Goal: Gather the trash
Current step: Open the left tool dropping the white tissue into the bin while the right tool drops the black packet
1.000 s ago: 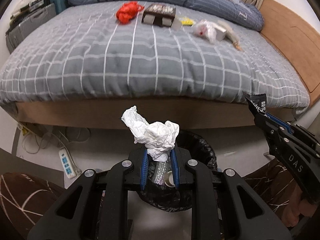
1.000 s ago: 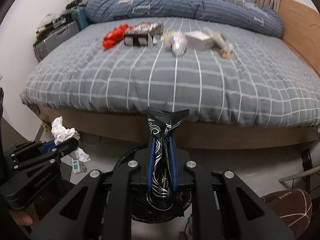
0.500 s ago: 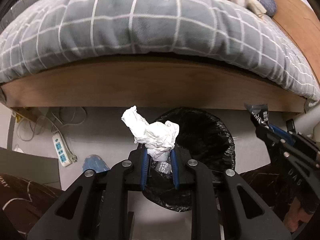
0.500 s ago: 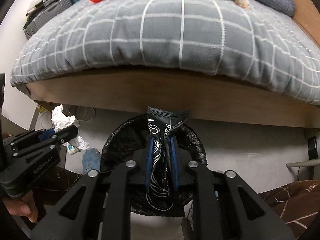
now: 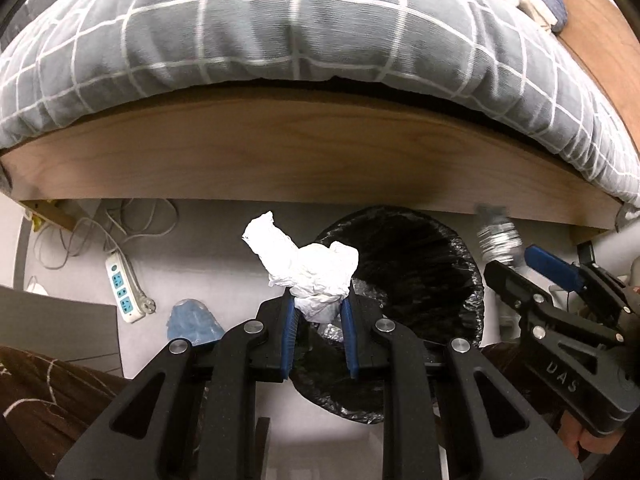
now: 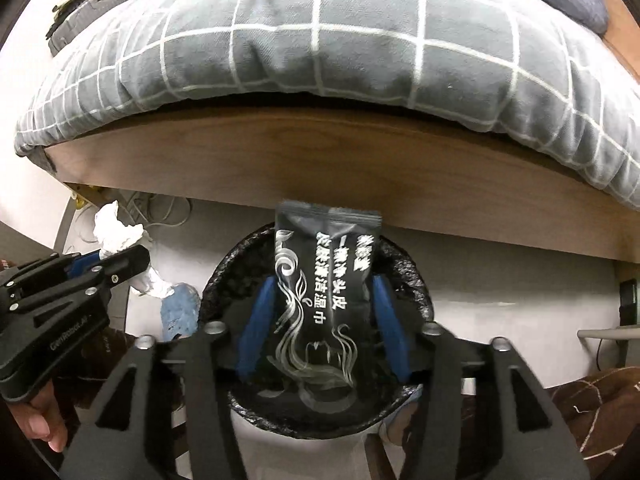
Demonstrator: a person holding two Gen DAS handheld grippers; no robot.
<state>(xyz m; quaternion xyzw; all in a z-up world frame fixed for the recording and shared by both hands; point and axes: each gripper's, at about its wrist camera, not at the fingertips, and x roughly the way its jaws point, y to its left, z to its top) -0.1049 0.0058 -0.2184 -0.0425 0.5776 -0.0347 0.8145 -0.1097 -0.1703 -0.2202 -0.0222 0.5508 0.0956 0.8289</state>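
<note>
Right claw (image 6: 322, 316) just been opening: blue pads apart, black printed wet-wipe sachet (image 6: 324, 296) loose between them above black-lined round bin (image 6: 416, 292). Left claw (image 5: 318, 320) clamped on crumpled white tissue (image 5: 308, 268), near bin's left rim, not yet released. More litter glimpsed on far grey checked bed (image 5: 280, 40).

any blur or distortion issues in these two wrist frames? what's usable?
Left wrist view: strong fisheye bends the bed frame into an arc; the tissue in the left tool is sharp, while the wrapper at the right tool is motion-smeared.
Right wrist view: same bowing; wrapper print is readable, but the tool's blue pads look soft and dark corners vignette.
</note>
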